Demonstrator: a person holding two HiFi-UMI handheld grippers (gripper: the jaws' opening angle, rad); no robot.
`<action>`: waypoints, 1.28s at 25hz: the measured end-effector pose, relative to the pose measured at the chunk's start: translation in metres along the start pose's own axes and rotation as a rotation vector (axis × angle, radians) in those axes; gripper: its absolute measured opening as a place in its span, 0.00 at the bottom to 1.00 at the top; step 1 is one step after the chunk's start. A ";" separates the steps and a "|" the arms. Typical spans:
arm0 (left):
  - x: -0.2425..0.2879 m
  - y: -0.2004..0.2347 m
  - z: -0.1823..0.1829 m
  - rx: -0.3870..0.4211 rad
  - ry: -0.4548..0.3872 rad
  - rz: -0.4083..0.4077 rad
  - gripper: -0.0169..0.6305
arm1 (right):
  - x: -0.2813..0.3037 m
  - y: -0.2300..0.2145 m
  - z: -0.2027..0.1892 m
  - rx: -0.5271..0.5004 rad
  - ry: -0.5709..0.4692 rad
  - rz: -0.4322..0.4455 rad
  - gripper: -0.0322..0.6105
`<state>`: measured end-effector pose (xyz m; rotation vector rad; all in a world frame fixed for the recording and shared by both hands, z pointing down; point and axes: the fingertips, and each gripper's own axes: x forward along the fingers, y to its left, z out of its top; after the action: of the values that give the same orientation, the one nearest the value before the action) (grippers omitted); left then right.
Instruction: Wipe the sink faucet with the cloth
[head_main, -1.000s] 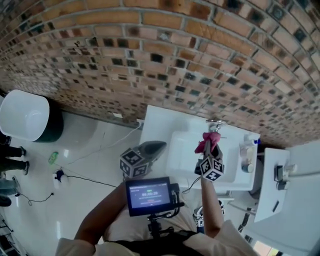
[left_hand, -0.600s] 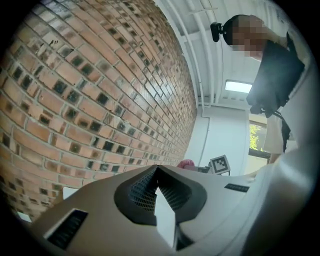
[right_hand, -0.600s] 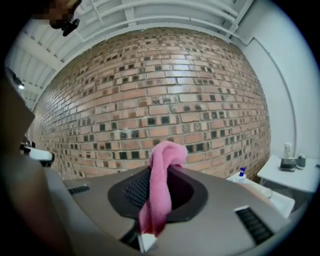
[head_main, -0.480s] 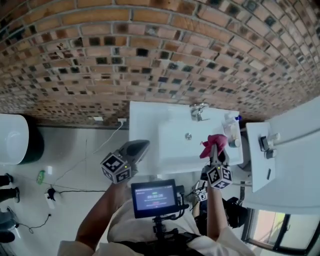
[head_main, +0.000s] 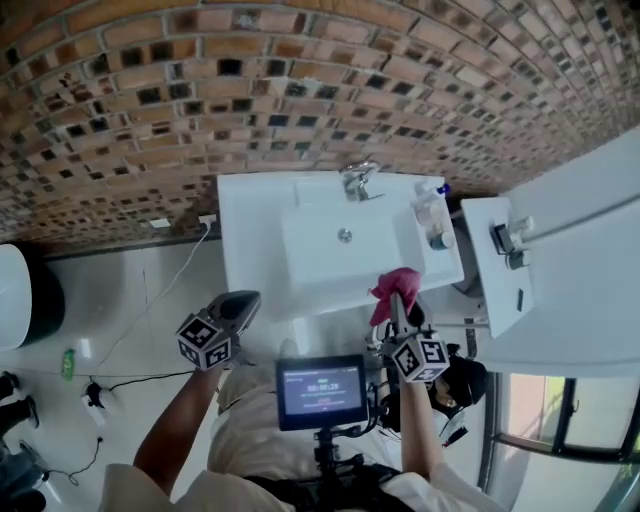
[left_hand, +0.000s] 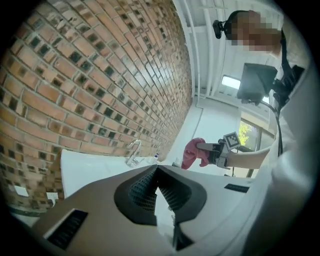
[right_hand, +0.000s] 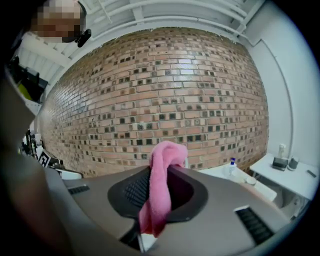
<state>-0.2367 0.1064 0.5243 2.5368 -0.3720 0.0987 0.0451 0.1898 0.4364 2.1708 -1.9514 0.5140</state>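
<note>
Soft, light cloth (right_hand: 161, 165), pinched at a bunched fold, flops beyond the fingers of the right gripper (head_main: 396, 303); left gripper (left_hand: 156, 171) fingers closed, empty.

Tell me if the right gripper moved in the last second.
Yes. The right gripper, shut on the pink cloth, pulled back from the faucet to the sink's front rim.

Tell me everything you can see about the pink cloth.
The pink cloth looks soft and fluffy, like microfibre. It is bunched and folded, clamped between the jaws of the right hand-held gripper, with one lump bulging beyond the jaw tips and a tail hanging back between them. In the head view it is held over the front edge of the white sink, well short of the faucet. Nothing but the gripper appears to touch it.
</note>
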 end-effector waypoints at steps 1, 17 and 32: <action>0.001 -0.007 -0.004 0.009 0.018 0.007 0.03 | 0.000 -0.005 -0.010 0.023 0.017 -0.002 0.17; 0.000 -0.051 -0.056 -0.109 0.052 0.340 0.03 | 0.011 -0.065 -0.095 0.243 0.106 0.157 0.17; -0.011 -0.057 -0.043 -0.040 0.008 0.278 0.03 | -0.025 -0.077 -0.082 0.409 -0.055 0.130 0.16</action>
<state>-0.2304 0.1780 0.5289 2.4308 -0.7147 0.2052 0.1085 0.2515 0.5109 2.3123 -2.1852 0.9592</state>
